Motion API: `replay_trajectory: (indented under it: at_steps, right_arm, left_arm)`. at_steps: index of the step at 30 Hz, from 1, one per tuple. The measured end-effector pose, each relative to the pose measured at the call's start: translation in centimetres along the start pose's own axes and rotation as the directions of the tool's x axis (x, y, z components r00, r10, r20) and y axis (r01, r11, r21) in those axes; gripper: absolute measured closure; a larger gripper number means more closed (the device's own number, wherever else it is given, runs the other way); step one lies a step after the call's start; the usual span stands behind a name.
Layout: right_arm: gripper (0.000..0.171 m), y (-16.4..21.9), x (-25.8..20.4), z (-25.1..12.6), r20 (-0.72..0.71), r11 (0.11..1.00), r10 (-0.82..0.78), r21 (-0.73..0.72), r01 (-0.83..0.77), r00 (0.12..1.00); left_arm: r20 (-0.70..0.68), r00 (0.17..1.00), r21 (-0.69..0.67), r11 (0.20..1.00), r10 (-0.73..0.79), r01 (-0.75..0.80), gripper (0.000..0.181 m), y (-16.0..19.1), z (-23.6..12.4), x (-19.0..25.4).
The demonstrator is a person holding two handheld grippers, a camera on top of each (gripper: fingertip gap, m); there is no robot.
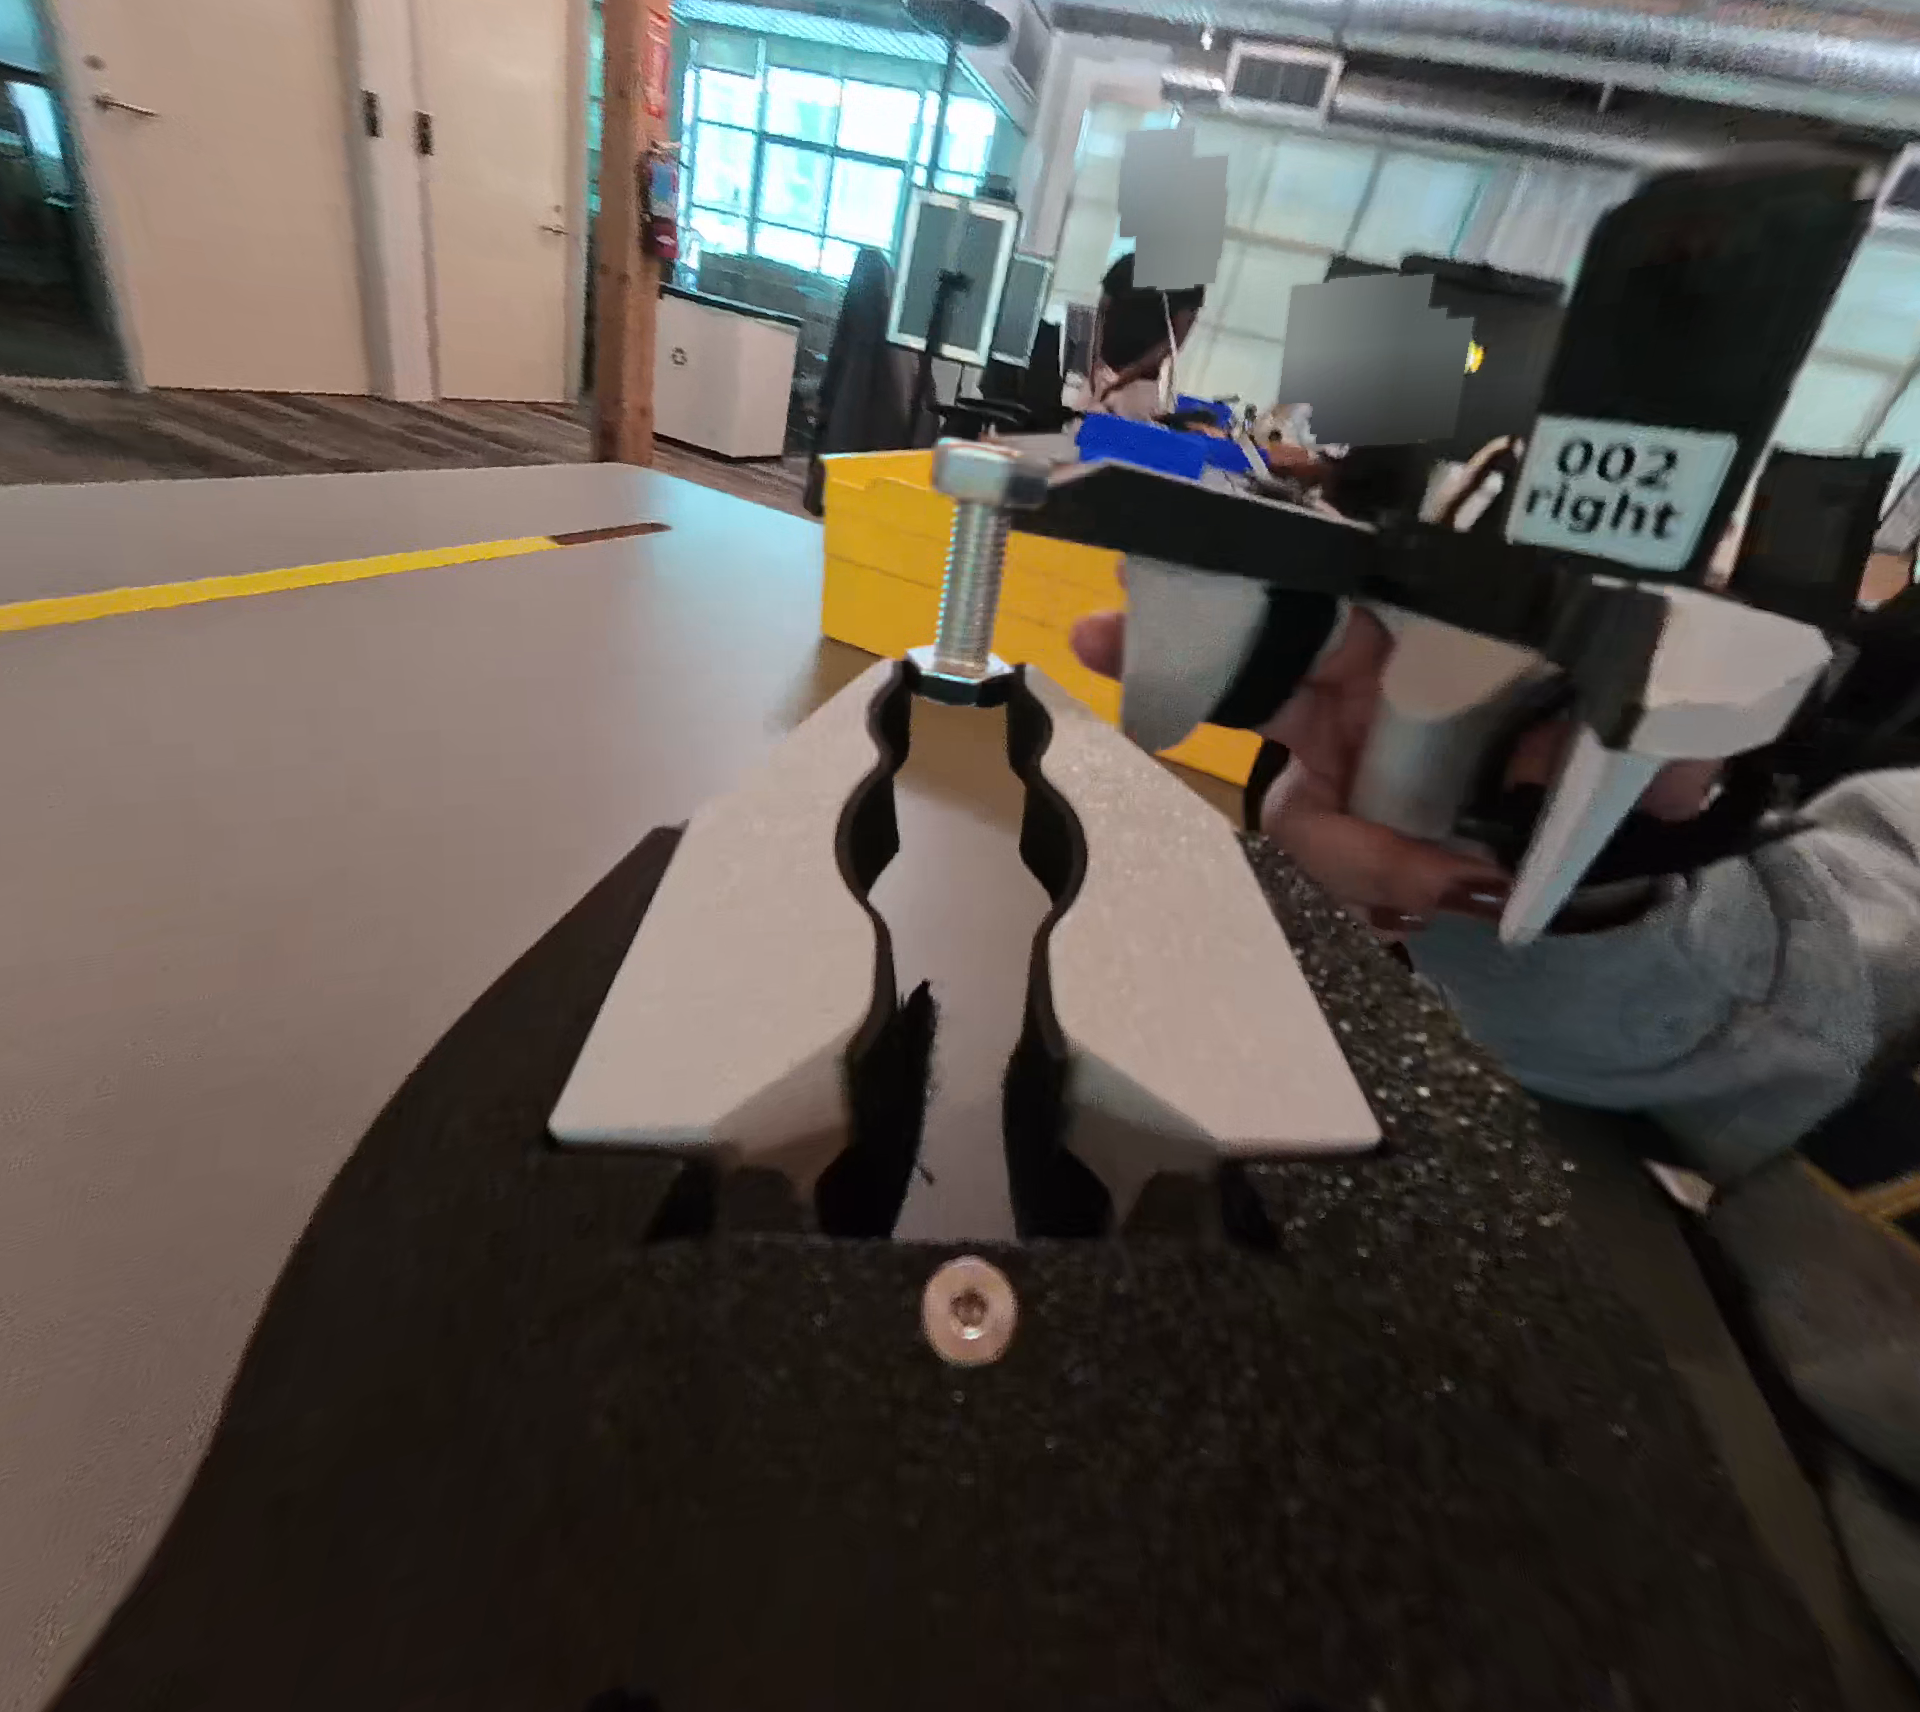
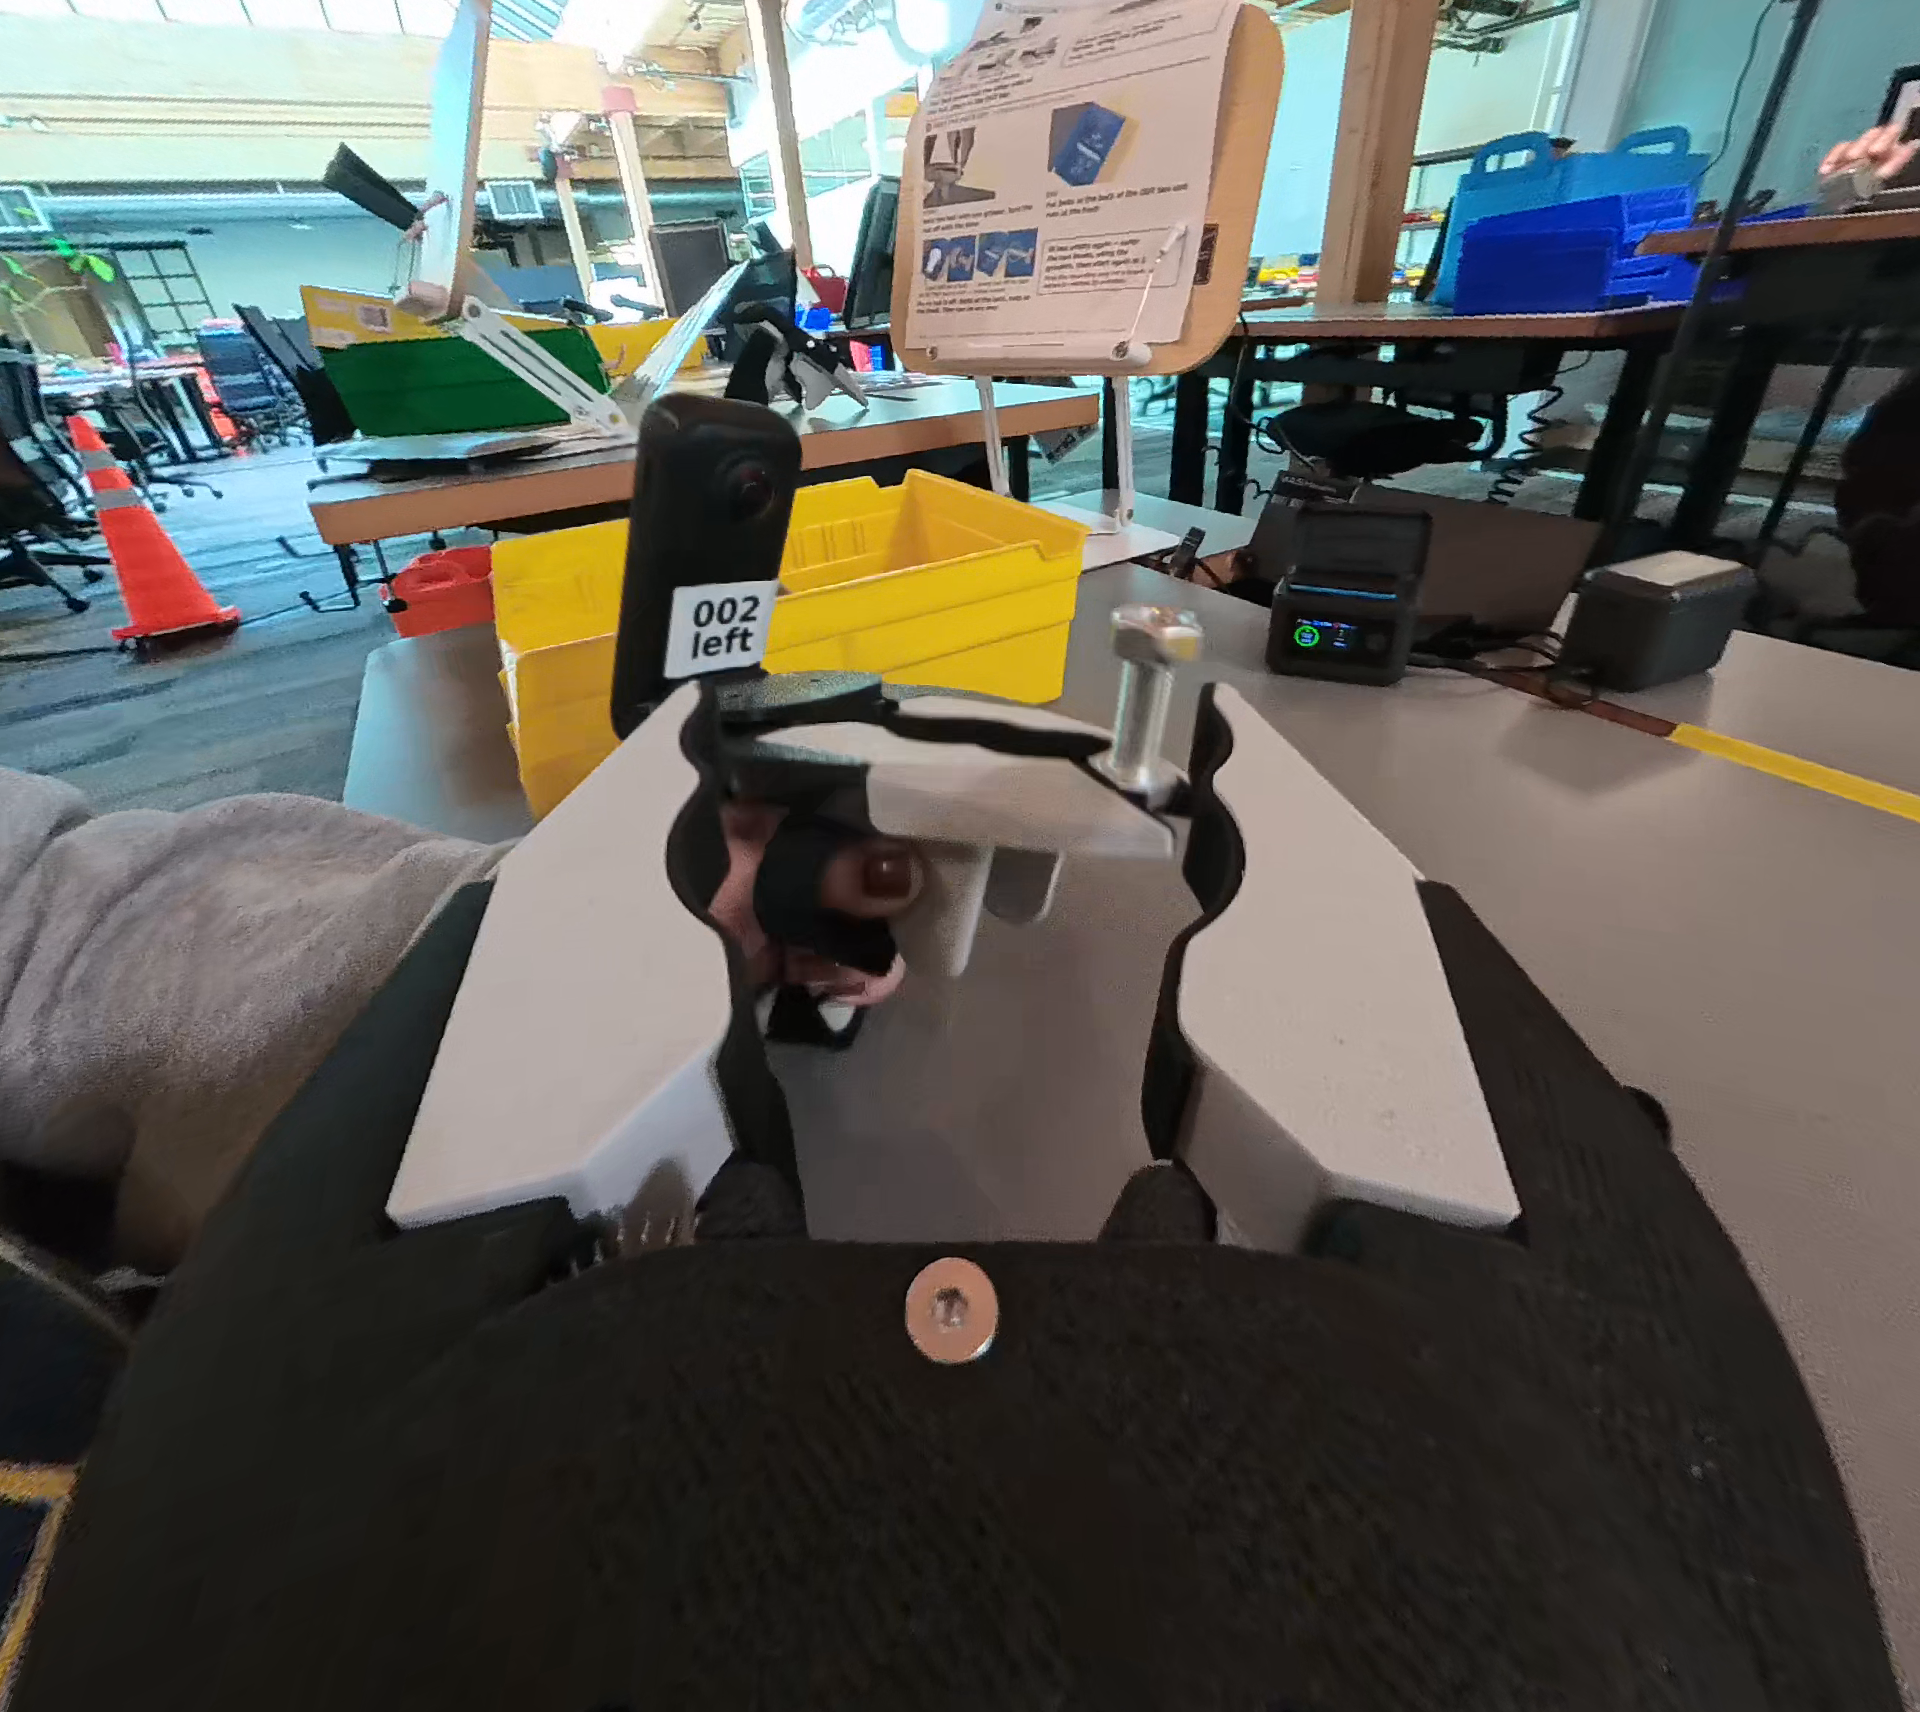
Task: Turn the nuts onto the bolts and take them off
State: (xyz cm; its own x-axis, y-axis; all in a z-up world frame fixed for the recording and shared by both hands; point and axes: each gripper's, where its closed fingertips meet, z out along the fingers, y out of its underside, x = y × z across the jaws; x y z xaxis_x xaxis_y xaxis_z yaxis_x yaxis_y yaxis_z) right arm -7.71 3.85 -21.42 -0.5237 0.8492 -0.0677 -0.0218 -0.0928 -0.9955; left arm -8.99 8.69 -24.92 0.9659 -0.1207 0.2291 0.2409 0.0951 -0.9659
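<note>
A silver bolt [image 1: 971, 582] stands upright with its hex head on top, and its lower end sits in a silver nut [image 1: 954, 686]. My left gripper [image 1: 958, 694] is shut on the nut and holds both above the grey table [image 1: 312, 831]. My right gripper [image 1: 1060, 483] reaches in from the right at the height of the bolt head. In the right wrist view my right gripper [image 2: 945, 706] is open wide. The bolt [image 2: 1148, 696] stands between its fingers, close to the right finger [image 2: 1299, 883]. The left gripper [image 2: 1143, 784] comes in from the left there and hides most of the nut.
A yellow bin [image 2: 935, 582] stands on the table just behind the bolt and also shows in the left wrist view [image 1: 894, 550]. A yellow tape line [image 1: 260, 582] crosses the table. A black label printer [image 2: 1345, 602], a grey box [image 2: 1652, 613] and a document stand [image 2: 1091, 156] sit farther back.
</note>
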Motion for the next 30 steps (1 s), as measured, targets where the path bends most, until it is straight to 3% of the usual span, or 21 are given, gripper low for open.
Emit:
replay_trajectory:
  at_steps: [6, 9, 12, 18, 24, 27, 30]
  right_arm:
    - [0.081, -0.4, 0.5, 0.7, 0.012, 1.000, 0.026, 0.009, -0.026, 1.000]
    - [0.085, -0.1, 0.2, 0.4, 0.035, 0.999, 0.044, -0.002, -0.044, 0.998]
    - [0.104, -0.1, 0.2, -0.9, 0.061, 0.998, 0.062, 0.017, -0.063, 0.996]
    - [0.105, -0.4, 0.9, -0.4, 0.058, 0.998, 0.057, 0.014, -0.058, 0.997]
    - [0.123, -0.4, 1.0, -2.1, 0.077, 0.997, 0.073, 0.032, -0.076, 0.994]
    - [0.120, -1.0, 1.3, -1.6, 0.083, 0.996, 0.073, 0.048, -0.077, 0.994]
    - [0.119, -0.4, -0.7, -0.9, 0.207, 0.995, 0.096, -0.017, -0.095, 0.974]
  left_arm:
    - [-0.126, 0.990, -0.064, 0.995, 0.064, -0.073, 0.165, 1.2, 1.0, 2.9]
    - [-0.098, 0.993, -0.053, 0.996, 0.060, -0.066, 0.165, 0.9, 0.8, 2.3]
    - [-0.042, 0.999, -0.009, 1.000, -0.018, 0.018, 0.165, -0.1, -0.3, 0.3]
    - [-0.245, 0.970, -0.111, 0.993, 0.004, -0.032, 0.165, 1.9, 1.1, 4.4]
    - [-0.189, 0.978, -0.036, 0.996, -0.082, 0.077, 0.165, 0.2, -0.3, 1.7]
    - [-0.351, 0.932, -0.091, 0.994, -0.088, 0.060, 0.165, 1.0, -0.3, 4.5]
    - [-0.432, 0.893, -0.146, 0.987, -0.123, 0.066, 0.165, 2.0, 0.2, 6.3]
